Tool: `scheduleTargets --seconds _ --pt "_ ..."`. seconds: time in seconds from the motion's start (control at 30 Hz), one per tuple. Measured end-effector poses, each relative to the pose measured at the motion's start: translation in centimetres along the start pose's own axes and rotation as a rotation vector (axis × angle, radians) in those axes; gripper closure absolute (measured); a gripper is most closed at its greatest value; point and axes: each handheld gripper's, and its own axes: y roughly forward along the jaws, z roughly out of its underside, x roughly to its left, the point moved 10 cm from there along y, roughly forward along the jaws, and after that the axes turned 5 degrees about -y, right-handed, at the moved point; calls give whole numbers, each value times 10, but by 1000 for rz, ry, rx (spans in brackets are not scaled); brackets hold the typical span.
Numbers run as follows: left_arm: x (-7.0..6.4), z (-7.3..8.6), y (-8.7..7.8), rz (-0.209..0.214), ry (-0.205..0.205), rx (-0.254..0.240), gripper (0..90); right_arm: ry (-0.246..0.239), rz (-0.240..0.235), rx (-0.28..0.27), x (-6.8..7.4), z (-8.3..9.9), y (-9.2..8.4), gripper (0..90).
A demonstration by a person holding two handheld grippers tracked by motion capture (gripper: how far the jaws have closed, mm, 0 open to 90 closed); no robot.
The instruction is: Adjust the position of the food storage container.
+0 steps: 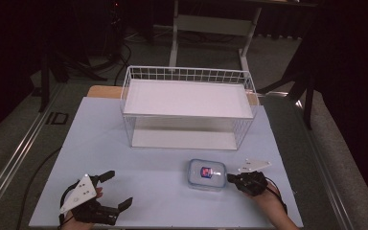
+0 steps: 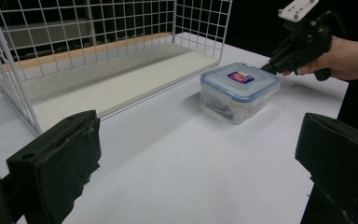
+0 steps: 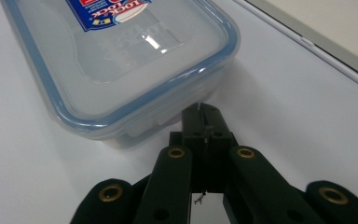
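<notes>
Plastic food container [image 1: 206,174] with a clear lid, a blue seal rim and a red-and-blue label sits flat on the pale blue table top [image 1: 153,182], in front of the white wire basket [image 1: 188,106] and toward its right end, with a gap of bare table between them. Something dark shows through its clear wall in the left gripper view, too unclear to name.

Right gripper [image 1: 230,178] lies at the container's right side in the high view, held by a hand [image 1: 268,201] that comes in from the bottom right. Its two black jaws are pressed together with no gap between them, and their joined tips sit right at the container's edge, just under the lid rim near a corner [image 3: 200,109]. Whether the tips touch the plastic or pinch a lid flap, I cannot tell; nothing clearly lies between them.

Left gripper [image 1: 116,189] rests low at the near left of the table, well apart from the container, with its jaws spread wide and nothing between them. In the left gripper view both pads [image 2: 60,158] frame an open stretch of table, with the basket's open front and white floor panel beyond.
</notes>
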Motion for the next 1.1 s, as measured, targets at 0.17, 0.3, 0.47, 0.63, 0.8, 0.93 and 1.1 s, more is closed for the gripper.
scheduleTargets --seconds 0.17,0.3,0.47,0.63,0.8,0.93,1.1 --pt "0 1 1 2 1 4 11 -15 -21 -6 7 -15 14 900" --pt "-1 1 2 4 1 8 11 -37 -25 8 12 -25 23 900" --pt "-1 2 2 7 0 10 11 -50 -31 11 15 -33 33 900" --pt "-1 2 1 6 -1 11 11 -55 -38 6 19 -42 43 900" --pt "-2 2 1 9 -1 10 11 -68 -40 7 21 -43 45 900" --pt "-1 2 1 10 -1 11 11 -32 -57 -2 24 -39 39 900" --pt "-3 2 2 12 1 14 11 -43 -76 0 35 -38 38 900"
